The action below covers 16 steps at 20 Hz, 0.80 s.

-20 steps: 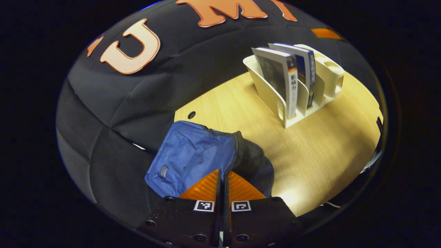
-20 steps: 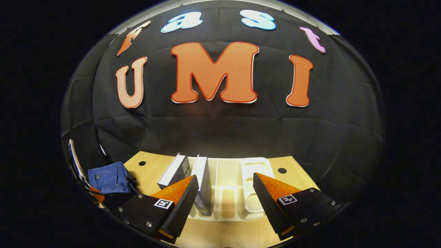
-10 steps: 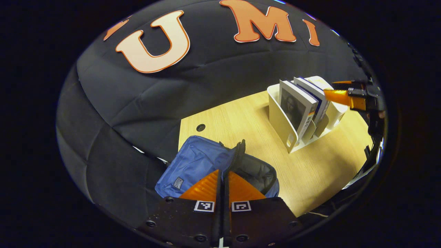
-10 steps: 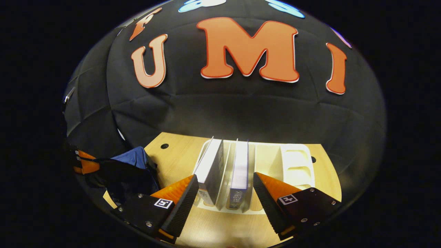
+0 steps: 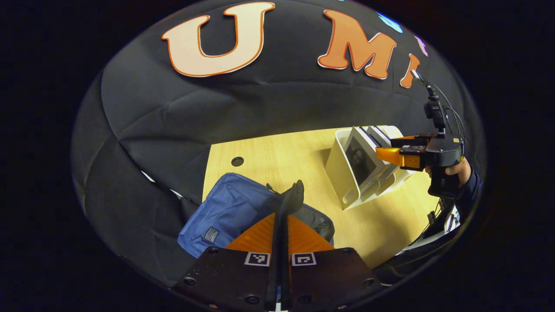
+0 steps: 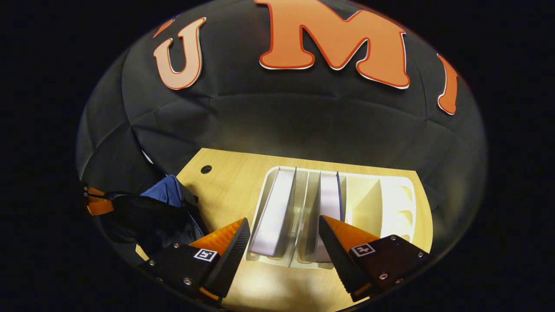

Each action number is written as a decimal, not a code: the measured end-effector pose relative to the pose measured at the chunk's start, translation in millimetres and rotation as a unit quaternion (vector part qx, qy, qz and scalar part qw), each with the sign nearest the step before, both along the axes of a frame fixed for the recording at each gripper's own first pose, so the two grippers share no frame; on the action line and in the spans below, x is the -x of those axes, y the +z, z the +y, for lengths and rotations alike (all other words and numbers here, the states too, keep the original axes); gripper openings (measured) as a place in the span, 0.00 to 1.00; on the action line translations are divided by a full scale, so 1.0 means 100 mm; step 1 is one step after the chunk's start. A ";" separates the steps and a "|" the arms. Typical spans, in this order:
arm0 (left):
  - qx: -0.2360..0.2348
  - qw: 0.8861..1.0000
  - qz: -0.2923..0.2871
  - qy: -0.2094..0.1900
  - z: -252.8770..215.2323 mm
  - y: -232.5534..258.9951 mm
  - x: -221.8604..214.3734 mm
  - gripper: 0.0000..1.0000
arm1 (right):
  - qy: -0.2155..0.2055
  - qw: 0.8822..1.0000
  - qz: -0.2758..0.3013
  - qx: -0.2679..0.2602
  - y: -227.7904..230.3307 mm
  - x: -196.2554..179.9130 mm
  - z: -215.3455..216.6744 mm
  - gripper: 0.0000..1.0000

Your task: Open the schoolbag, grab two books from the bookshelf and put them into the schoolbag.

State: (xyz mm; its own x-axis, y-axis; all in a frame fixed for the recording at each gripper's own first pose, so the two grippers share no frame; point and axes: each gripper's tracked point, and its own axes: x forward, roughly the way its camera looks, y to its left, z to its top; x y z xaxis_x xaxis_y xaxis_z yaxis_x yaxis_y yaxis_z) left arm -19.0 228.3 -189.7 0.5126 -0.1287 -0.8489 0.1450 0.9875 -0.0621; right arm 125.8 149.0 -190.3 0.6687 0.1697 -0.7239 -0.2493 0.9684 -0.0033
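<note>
The blue schoolbag (image 5: 225, 210) lies at the table's left end, mouth open and dark inside. My left gripper (image 5: 281, 216) is shut on the bag's black zip edge, which stands up between the fingers. A white bookshelf rack (image 5: 338, 171) holds two upright books (image 5: 360, 158). My right gripper (image 5: 392, 148), held by a hand (image 5: 455, 171), hovers open above them. In the right gripper view, the right gripper (image 6: 284, 240) looks down on the left book (image 6: 275, 210) lying between its open fingers, while the right book (image 6: 329, 197) sits partly behind one finger. The schoolbag (image 6: 167, 195) is at the left.
The wooden table (image 5: 277, 160) has a round cable hole (image 5: 237, 161) near its back left corner. The rack's right-hand slots (image 6: 390, 201) hold nothing. My left gripper (image 6: 96, 203) shows beside the bag at the far left. Black cloth walls close in behind.
My right gripper has moved forward and tipped down over the rack, bringing the left book between its open fingers. The left gripper stays shut and has raised the bag's edge.
</note>
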 end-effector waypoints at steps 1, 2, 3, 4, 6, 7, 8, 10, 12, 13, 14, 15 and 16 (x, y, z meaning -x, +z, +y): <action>0.002 1.000 0.000 -0.006 0.01 -0.01 -0.03 0.04 | 0.002 1.000 0.002 0.002 0.00 -0.03 0.09 0.96; 0.003 1.000 0.000 -0.013 0.04 -0.01 -0.07 0.04 | 0.005 1.000 0.007 0.006 0.02 -0.04 0.16 0.95; 0.002 1.000 -0.001 -0.020 0.04 0.00 -0.10 0.04 | 0.007 1.000 0.012 0.016 0.00 -0.03 0.19 0.96; 0.001 1.000 0.000 -0.025 0.05 0.01 -0.13 0.04 | 0.008 0.999 0.018 0.036 -0.03 -0.06 0.17 0.96; 0.005 0.999 0.004 -0.033 0.02 0.03 -0.15 0.04 | 0.005 0.998 0.035 0.046 -0.09 -0.07 0.18 0.95; 0.006 0.999 0.005 -0.037 0.04 0.02 -0.17 0.04 | 0.002 0.998 0.060 0.035 -0.17 -0.06 0.22 0.96; 0.008 0.999 0.007 -0.039 0.04 0.01 -0.19 0.04 | -0.007 0.996 0.084 0.027 -0.23 -0.05 0.23 0.96; 0.014 0.999 0.009 -0.040 0.05 -0.01 -0.21 0.04 | -0.029 0.993 0.105 0.036 -0.34 -0.16 0.18 0.95; 0.026 0.999 0.011 -0.039 0.04 -0.04 -0.21 0.04 | -0.041 0.991 0.126 0.035 -0.43 -0.30 0.17 0.90; 0.029 0.999 0.014 -0.038 0.04 -0.04 -0.20 0.04 | -0.039 0.988 0.145 0.029 -0.52 -0.34 0.20 0.71; 0.032 0.999 0.014 -0.037 0.05 -0.05 -0.20 0.04 | -0.052 0.983 0.174 0.020 -0.57 -0.33 0.21 0.59; 0.033 0.999 0.015 -0.036 0.07 -0.06 -0.20 0.04 | -0.068 0.977 0.200 0.011 -0.69 -0.32 0.23 0.47; 0.036 0.999 0.012 -0.037 0.08 -0.05 -0.18 0.04 | -0.077 0.976 0.205 0.016 -0.69 -0.35 0.20 0.48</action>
State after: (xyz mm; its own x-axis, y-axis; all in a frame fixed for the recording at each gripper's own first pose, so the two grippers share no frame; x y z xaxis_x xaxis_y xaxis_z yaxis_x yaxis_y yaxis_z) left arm -0.7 236.3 -194.4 0.4788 -0.2271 -0.8481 0.2150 0.9669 -0.1375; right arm 161.0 169.5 -259.3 0.3373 0.0635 -0.9392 -0.0880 0.9955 0.0357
